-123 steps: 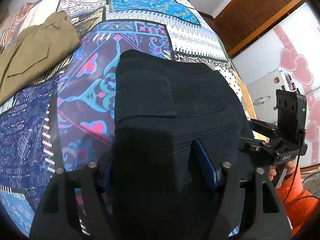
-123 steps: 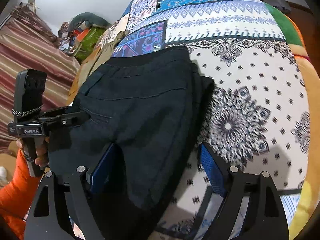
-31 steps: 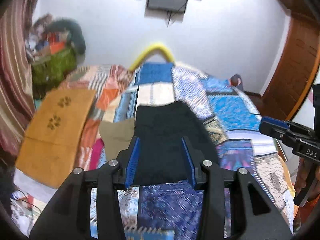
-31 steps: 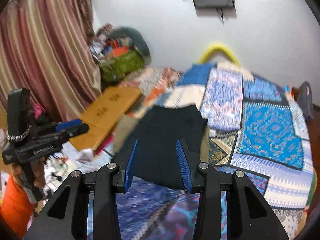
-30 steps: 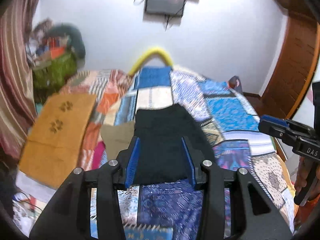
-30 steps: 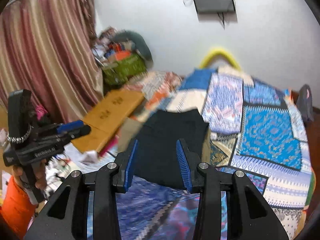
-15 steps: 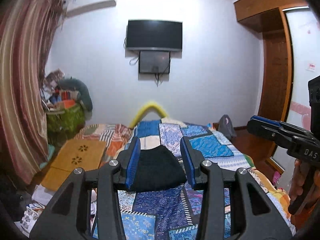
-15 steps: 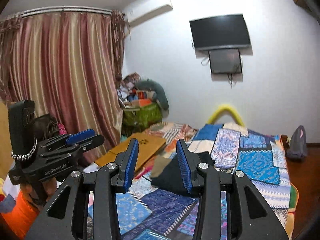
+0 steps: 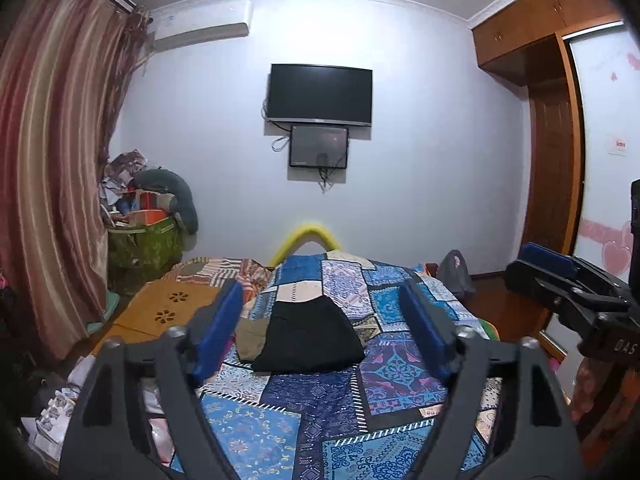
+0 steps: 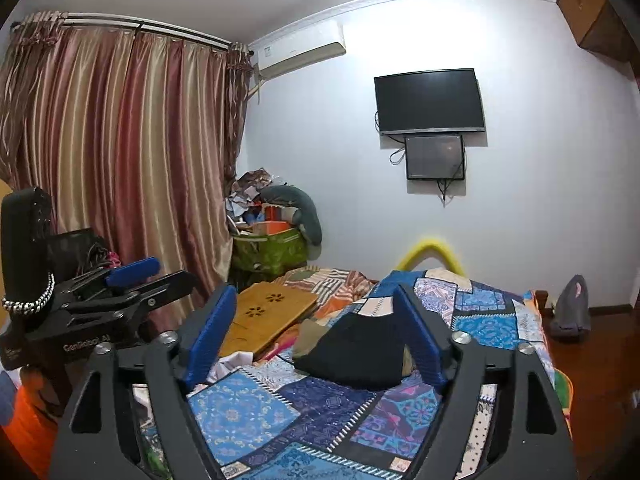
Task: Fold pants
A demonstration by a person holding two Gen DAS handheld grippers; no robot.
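Note:
The black pants (image 9: 308, 336) (image 10: 356, 356) lie folded in a compact stack on the patchwork bedspread (image 9: 320, 396) (image 10: 248, 404), well ahead of both grippers. My left gripper (image 9: 320, 292) hovers over the near end of the bed. Its jaws are opening wide with nothing between the blue pads (image 9: 218, 328). My right gripper (image 10: 314, 296) is held the same way beside it, jaws opening and empty. Each gripper also shows at the edge of the other's view, the right gripper (image 9: 560, 280) and the left gripper (image 10: 120, 280), each held in a hand.
Khaki folded pants (image 9: 250, 336) (image 10: 308, 334) lie against the black stack's left side. A wooden lap table (image 9: 168, 308) rests at the bed's left edge, by a striped curtain (image 10: 120, 140) and a clutter pile (image 9: 144, 216). A grey bag (image 10: 572, 312) sits on the floor at right.
Both grippers have drawn back and up from the pants and now point nearly level across the room. Their jaws have spread much wider. The black pants stay folded on the bed.

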